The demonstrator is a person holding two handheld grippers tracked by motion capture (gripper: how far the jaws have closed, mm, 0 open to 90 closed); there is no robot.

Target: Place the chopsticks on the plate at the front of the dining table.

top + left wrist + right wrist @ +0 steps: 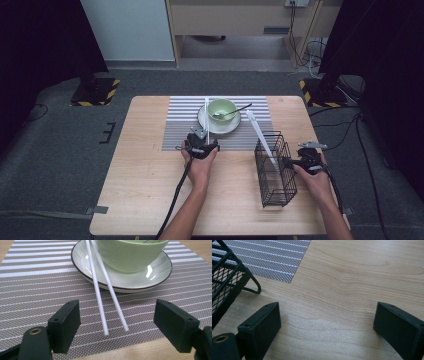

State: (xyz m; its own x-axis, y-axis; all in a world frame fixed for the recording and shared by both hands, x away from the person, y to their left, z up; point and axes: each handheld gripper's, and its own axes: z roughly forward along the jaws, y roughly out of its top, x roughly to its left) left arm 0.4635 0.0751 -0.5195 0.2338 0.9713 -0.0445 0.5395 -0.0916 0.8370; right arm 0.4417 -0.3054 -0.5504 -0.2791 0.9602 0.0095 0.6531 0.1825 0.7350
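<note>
- Currently the left gripper (201,146) is sitting at the near edge of the striped placemat (180,125), its fingers (65,325) standing wide apart with nothing pressed between them.
- Left gripper view is showing two white chopsticks (105,297) lying on the placemat between the open fingers, untouched, with their far parts leaning over the plate (160,270) rim beside the green bowl (130,255).
- High view is giving the chopsticks (206,117) as one thin white line left of the bowl (222,109); the pair cannot be told apart there.
- High view is also showing a dark spoon (232,112) resting in the bowl, handle pointing right; in the left gripper view the bowl's top is getting cut off.
- Right gripper (306,161) is resting on the wooden surface (145,175) just right of the black wire basket (275,170), fingers (260,332) spread open over bare wood, gripping nothing.
- Right gripper view is catching a corner of the basket (227,282) and the placemat edge (274,257).
- High view is showing a white stick-like utensil (260,135) leaning out of the basket; what kind is hard to make out.
</note>
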